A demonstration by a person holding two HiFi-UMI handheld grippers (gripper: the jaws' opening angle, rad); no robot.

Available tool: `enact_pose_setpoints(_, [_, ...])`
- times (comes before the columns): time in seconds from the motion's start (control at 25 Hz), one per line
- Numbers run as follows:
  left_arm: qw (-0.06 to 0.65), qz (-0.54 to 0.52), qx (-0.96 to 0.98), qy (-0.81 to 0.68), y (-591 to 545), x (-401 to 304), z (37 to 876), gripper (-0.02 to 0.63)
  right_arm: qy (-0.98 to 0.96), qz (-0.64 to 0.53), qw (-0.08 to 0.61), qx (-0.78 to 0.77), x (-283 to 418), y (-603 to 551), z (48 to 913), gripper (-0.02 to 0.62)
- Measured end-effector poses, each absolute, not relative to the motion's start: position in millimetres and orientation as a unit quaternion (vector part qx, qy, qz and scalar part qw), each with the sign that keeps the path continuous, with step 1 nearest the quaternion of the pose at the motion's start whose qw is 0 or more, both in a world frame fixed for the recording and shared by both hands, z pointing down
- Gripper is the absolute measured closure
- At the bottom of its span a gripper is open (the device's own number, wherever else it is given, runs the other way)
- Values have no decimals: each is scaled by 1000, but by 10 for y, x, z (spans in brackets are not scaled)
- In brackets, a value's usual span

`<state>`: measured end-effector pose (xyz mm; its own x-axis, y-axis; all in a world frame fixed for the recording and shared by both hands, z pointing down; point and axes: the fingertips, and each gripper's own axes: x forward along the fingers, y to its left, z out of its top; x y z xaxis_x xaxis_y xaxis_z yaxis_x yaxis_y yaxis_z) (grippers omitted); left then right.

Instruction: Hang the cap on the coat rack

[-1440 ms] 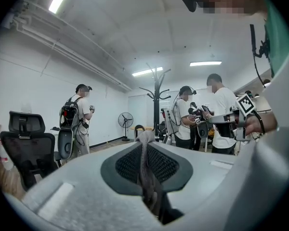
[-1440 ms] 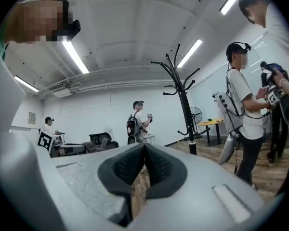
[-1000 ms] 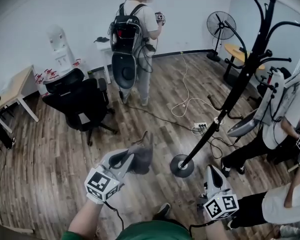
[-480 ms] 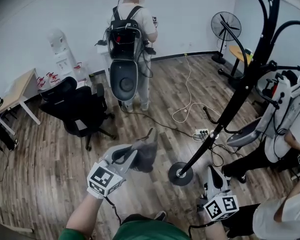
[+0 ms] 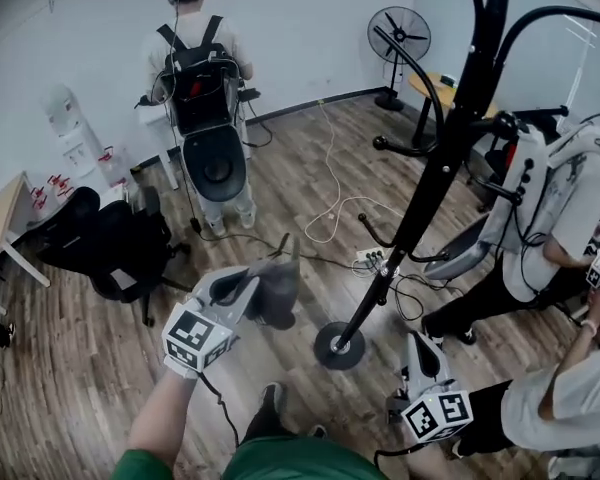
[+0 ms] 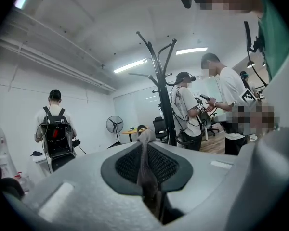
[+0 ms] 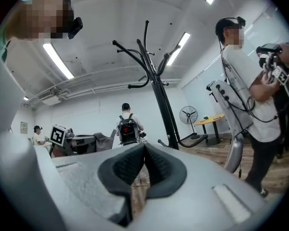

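Observation:
The grey cap [image 5: 280,290] hangs from my left gripper [image 5: 263,286], which is shut on its fabric, held low over the wood floor. In the left gripper view a strip of the cap [image 6: 147,170] is pinched between the pads. The black coat rack [image 5: 432,173] rises from its round base [image 5: 338,345] just right of the cap, and its hooks branch out high at the upper right. It also shows ahead as the coat rack [image 6: 162,95] and coat rack [image 7: 156,93]. My right gripper [image 5: 421,338] is lower right of the base, shut and holding nothing; its jaws [image 7: 144,148] meet.
A person with a backpack [image 5: 202,88] stands at the back. A seated person [image 5: 555,218] is close behind the rack on the right. A black office chair [image 5: 110,248] stands at left. Cables and a power strip [image 5: 369,259] lie by the base. A fan [image 5: 398,34] stands far back.
The head view has swung toward the coat rack, which now looms larger and more upright. My left gripper keeps its hold on the cap. The right gripper has barely moved.

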<state>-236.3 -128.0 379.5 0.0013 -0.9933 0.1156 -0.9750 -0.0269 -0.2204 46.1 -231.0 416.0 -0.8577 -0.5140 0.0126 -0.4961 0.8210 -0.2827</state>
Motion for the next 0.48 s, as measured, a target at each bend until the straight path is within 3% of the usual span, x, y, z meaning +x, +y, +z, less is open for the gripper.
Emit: enact_pose_setpoints(0.48, [47,-118,-789,601,-2656,-2690,4183,568,908,-127,25,-399,469,-2832,4324,592])
